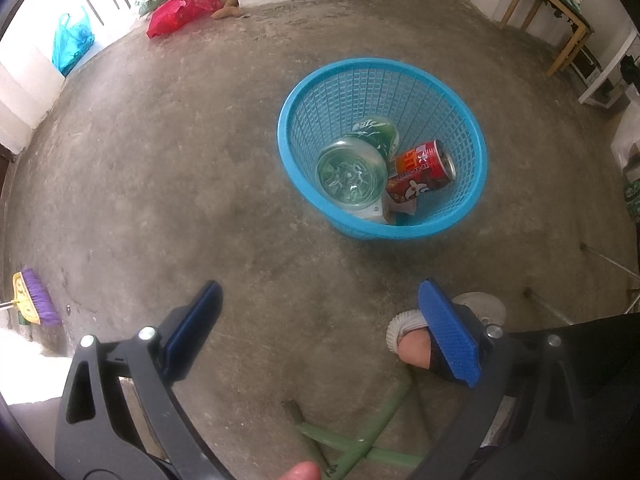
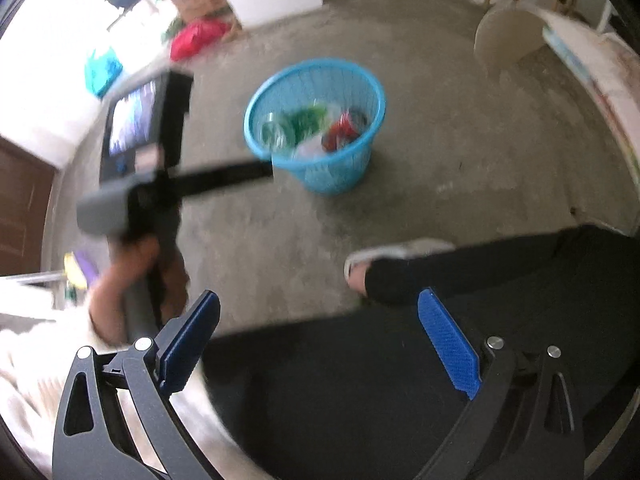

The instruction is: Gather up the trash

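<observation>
1. Trash sits in the basket (image 1: pixel 382 148): green bottle (image 1: pixel 352 174) base-up toward the cam, long axis running down and away into the basket; red can (image 1: pixel 426 162) on its side just right of it, touching a red wrapper (image 1: pixel 404 192).
2. Basket stands on the floor (image 1: pixel 200 160), ahead and a bit right of the left gripper (image 1: pixel 318 332); well apart, no contact.
3. Left fingers (image 1: pixel 448 336) apart, holding nothing.
4. Right gripper (image 2: pixel 320 340) fingers also apart, empty; basket (image 2: pixel 316 128) ahead, slightly left, farther off than from the left. Left looks nearer.
5. No loose trash on bare floor between fingers and basket, as far as I can see. Judgement: collecting looks about done unless smth lies out of view.
6. Hard to read: right view is motion-blurred, basket contents there just green/red smears. Left gripper (image 2: pixel 160 184) partly covers the basket's near-left rim in that view.
7. Leg (image 2: pixel 480 272) and sandal (image 1: pixel 480 308) cover floor at lower right. Bags (image 1: pixel 176 12) by the far wall: trash or not, can't tell.
</observation>
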